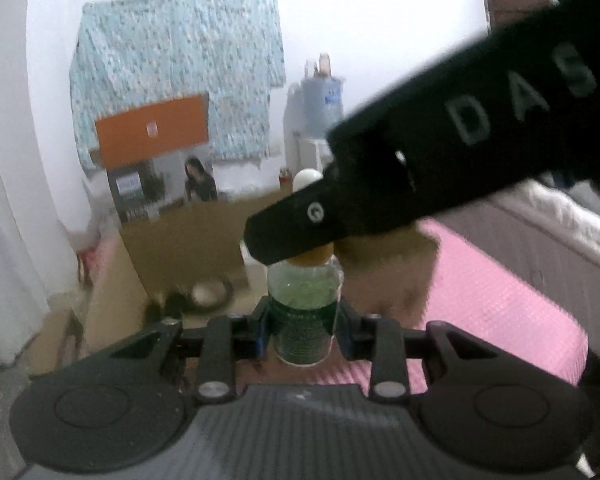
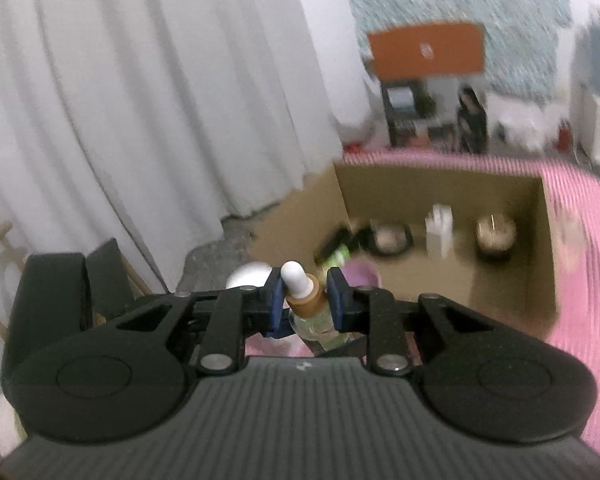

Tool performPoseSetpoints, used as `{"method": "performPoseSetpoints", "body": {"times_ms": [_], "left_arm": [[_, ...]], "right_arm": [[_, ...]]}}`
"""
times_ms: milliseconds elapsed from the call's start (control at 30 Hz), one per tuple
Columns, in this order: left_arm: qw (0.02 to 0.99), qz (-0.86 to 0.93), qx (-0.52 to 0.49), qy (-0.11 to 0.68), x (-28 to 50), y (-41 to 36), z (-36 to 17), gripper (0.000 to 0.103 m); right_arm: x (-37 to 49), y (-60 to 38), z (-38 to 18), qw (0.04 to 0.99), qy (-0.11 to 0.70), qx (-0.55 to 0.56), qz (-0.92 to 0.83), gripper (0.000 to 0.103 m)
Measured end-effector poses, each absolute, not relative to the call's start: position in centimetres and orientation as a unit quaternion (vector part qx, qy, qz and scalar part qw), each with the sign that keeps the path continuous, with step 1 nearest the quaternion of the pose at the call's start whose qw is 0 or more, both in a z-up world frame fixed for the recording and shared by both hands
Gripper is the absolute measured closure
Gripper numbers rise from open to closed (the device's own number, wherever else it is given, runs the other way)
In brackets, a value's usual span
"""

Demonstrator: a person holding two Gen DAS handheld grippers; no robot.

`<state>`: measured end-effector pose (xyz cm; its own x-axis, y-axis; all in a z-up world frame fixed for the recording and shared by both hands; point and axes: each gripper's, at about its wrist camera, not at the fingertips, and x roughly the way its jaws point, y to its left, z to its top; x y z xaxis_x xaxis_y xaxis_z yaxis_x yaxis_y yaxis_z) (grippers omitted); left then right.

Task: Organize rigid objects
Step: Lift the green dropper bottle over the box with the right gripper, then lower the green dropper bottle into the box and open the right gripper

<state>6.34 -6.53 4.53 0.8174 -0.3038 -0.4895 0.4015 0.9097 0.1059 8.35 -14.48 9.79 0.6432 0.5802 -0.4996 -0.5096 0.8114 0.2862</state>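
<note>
Both the left tool (image 1: 303, 322) and right tool (image 2: 304, 302) clamp one dropper bottle (image 1: 302, 312); only the right view shows its white bulb (image 2: 293, 278)

**Soft, Even Light; Motion Blur and Fisheye Bend**

Lit evenly and fairly brightly, with no hard shadows and no clear source. Washed to a pale haze on the white back wall (image 1: 380, 20). Smeared by motion in both views: streaked across the pink ribbed mat (image 2: 580, 240), doubled on the small items inside the open brown cardboard box (image 2: 440, 192), softened on the blue-green patterned cloth (image 1: 172, 60). Kept sharper only on the near black gripper bodies. Curved strongly toward the borders, darkened to black at the corners.
</note>
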Motion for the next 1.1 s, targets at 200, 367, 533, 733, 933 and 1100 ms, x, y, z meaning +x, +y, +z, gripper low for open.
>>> {"method": "performPoseSetpoints", "body": {"times_ms": [200, 367, 533, 733, 933, 1100], "left_arm": [[0.936, -0.213, 0.066, 0.273, 13.5, -5.9, 8.4, 0.070], [0.907, -0.228, 0.038, 0.353, 20.4, -6.3, 6.6, 0.070], [0.880, -0.219, 0.046, 0.420, 24.4, -6.5, 3.4, 0.070], [0.856, -0.205, 0.044, 0.473, 26.1, -6.6, 0.4, 0.069], [0.841, -0.207, 0.035, 0.499, 26.5, -6.5, -0.6, 0.066], [0.835, -0.210, 0.041, 0.506, 26.1, -6.7, -0.5, 0.061]], "right_arm": [[14.1, -14.2, 13.9, 0.905, 0.292, 0.040, 0.306, 0.081], [21.8, -14.9, 11.9, 0.879, 0.363, 0.075, 0.301, 0.082], [26.8, -15.3, 7.8, 0.850, 0.425, 0.103, 0.295, 0.082], [28.9, -14.6, 4.0, 0.831, 0.463, 0.097, 0.292, 0.082], [30.7, -14.6, 1.3, 0.818, 0.490, 0.102, 0.284, 0.082], [31.0, -14.9, 0.1, 0.812, 0.503, 0.104, 0.278, 0.080]]}}
